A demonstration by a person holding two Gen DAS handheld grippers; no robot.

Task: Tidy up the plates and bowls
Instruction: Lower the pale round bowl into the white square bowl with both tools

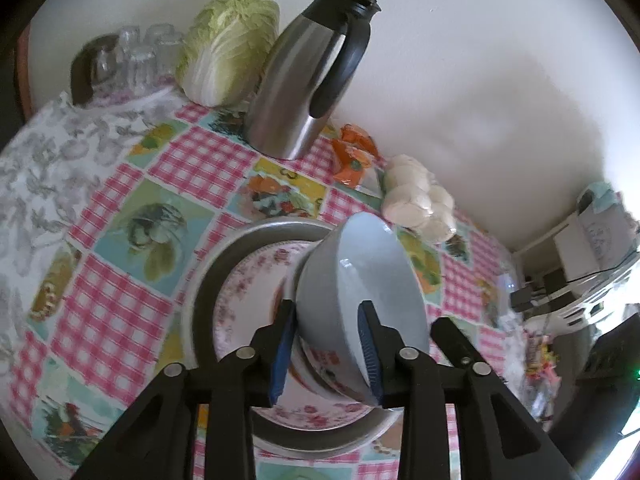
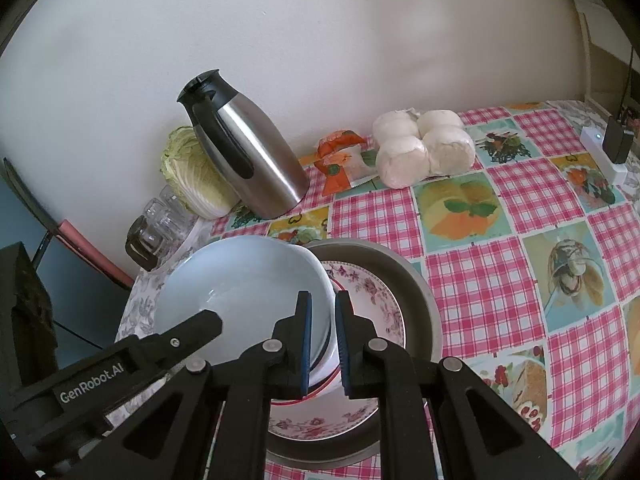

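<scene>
A pale blue bowl [image 1: 360,272] is tilted above a stack of a floral plate [image 1: 248,292] and a grey metal plate [image 1: 208,280]. My left gripper [image 1: 326,344] is shut on the bowl's wall, one pad inside and one outside. In the right wrist view the same bowl [image 2: 240,292] leans over the floral plate [image 2: 372,300] and the grey plate [image 2: 416,292]. My right gripper [image 2: 322,340] is shut on the bowl's rim. A smaller bowl with a red rim line [image 2: 320,388] sits under it on the floral plate.
A steel thermos jug [image 1: 308,80], a napa cabbage [image 1: 228,48], upturned glasses [image 1: 136,56], an orange packet [image 1: 352,156] and bagged white buns [image 1: 420,200] stand along the wall. A white charger block [image 2: 604,148] is at the far right. The checked tablecloth [image 2: 500,280] covers the table.
</scene>
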